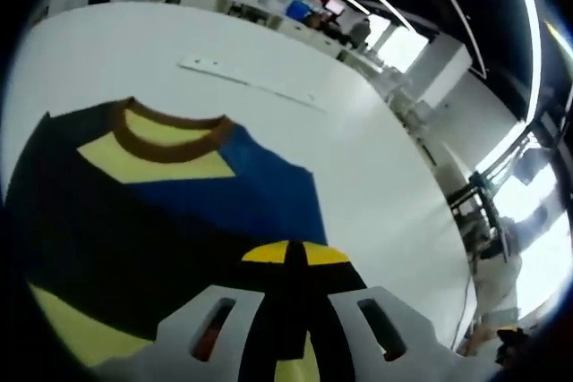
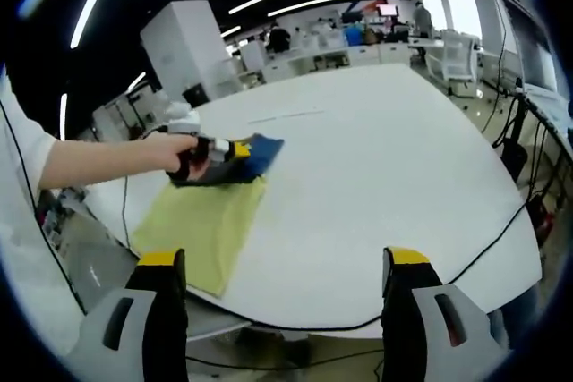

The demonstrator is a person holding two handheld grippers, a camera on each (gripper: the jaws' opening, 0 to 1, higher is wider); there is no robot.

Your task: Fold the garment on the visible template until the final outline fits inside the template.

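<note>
A garment point(image 1: 179, 194) of navy, blue and yellow panels with a brown collar point(image 1: 170, 136) lies flat on the white table point(image 1: 358, 158). My left gripper point(image 1: 288, 255) is shut on a dark fold of it, its yellow tips pressed together. In the right gripper view, a hand holds that left gripper point(image 2: 213, 151) over the garment's dark and blue end point(image 2: 260, 154). The garment's yellow part point(image 2: 201, 221) stretches toward the table's near edge. My right gripper point(image 2: 285, 261) hangs open well back from the garment, with nothing between its jaws.
A thin pale outline point(image 1: 246, 82) is marked on the table beyond the collar; the thin mark point(image 2: 286, 115) lies past the garment. A cable point(image 2: 483, 248) runs along the table's near right edge. Desks, chairs and people stand at the far back.
</note>
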